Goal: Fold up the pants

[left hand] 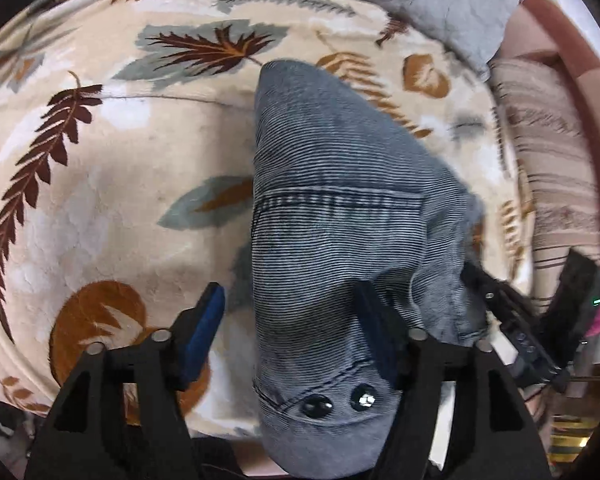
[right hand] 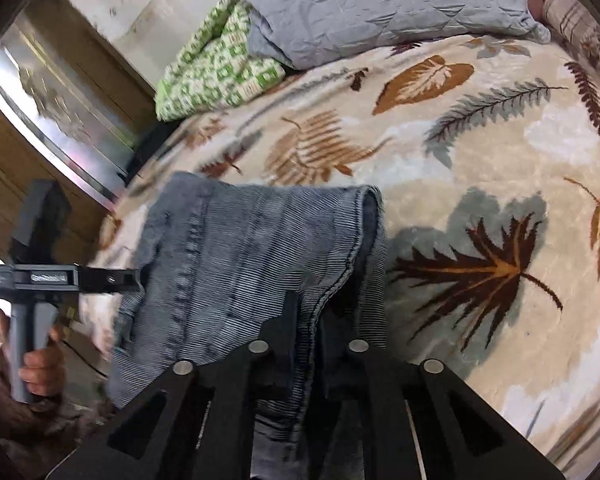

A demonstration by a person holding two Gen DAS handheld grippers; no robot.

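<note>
The pants [left hand: 332, 216] are grey-blue striped denim, held up over a leaf-patterned blanket [left hand: 100, 184]. In the left wrist view my left gripper [left hand: 292, 320] is open, its blue fingers [left hand: 204, 332] spread wide; the waistband with two dark buttons [left hand: 318, 405] drapes between and over them. My right gripper [left hand: 496, 300] shows at the right, holding the pants' far edge. In the right wrist view my right gripper [right hand: 320, 304] is shut on the pants [right hand: 236, 264] at a seamed edge. The left gripper [right hand: 112, 280] touches the pants' left edge there.
A grey quilted pillow [right hand: 372, 4] and a green-white patterned cloth [right hand: 216, 68] lie at the head of the bed. A striped cushion [left hand: 552, 176] sits at the right. A wooden and metal bed frame [right hand: 60, 120] runs along the left.
</note>
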